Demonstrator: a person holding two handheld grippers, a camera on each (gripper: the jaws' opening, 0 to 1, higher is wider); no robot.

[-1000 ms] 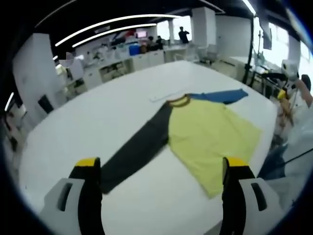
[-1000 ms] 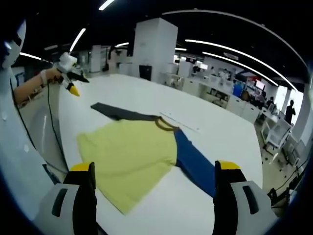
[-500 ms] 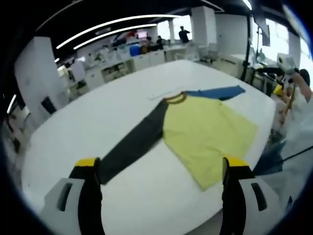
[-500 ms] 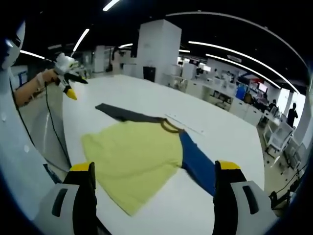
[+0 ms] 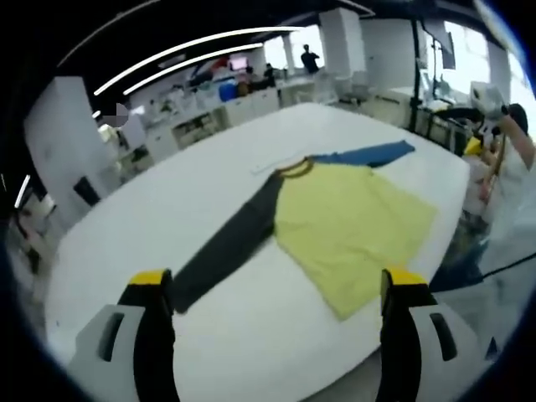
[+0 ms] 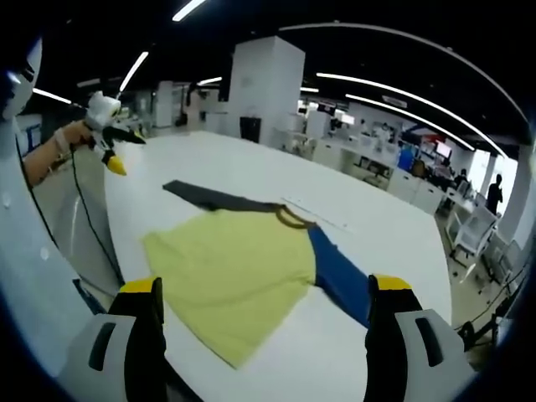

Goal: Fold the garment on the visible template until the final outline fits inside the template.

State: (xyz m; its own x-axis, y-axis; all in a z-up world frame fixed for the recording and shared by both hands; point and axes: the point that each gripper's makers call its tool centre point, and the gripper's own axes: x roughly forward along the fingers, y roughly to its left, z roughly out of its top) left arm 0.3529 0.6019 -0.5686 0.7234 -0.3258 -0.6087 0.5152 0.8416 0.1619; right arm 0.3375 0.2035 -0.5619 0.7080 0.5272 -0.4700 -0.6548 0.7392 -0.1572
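We are seeing long ceiling lights (image 5: 193, 46) glowing against a dark ceiling, bending into arcs near the edges. Daylight is glaring through windows (image 5: 494, 59) in the left gripper view. The white table (image 6: 251, 172) is reflecting evenly, with faint shadows; everything is looking slightly soft.

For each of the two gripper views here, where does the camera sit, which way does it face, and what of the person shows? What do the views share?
Left gripper view: rides the left hand-held gripper, held above the white table; faces the shirt from its dark-sleeve side; the person's arm with the right hand-held gripper shows at right.
Right gripper view: rides the right hand-held gripper; faces the shirt from its blue-sleeve side; the person's hand holding the left hand-held gripper shows upper left.
Shared: the flat, unfolded shirt on the table, both hand-held grippers open and holding nothing.
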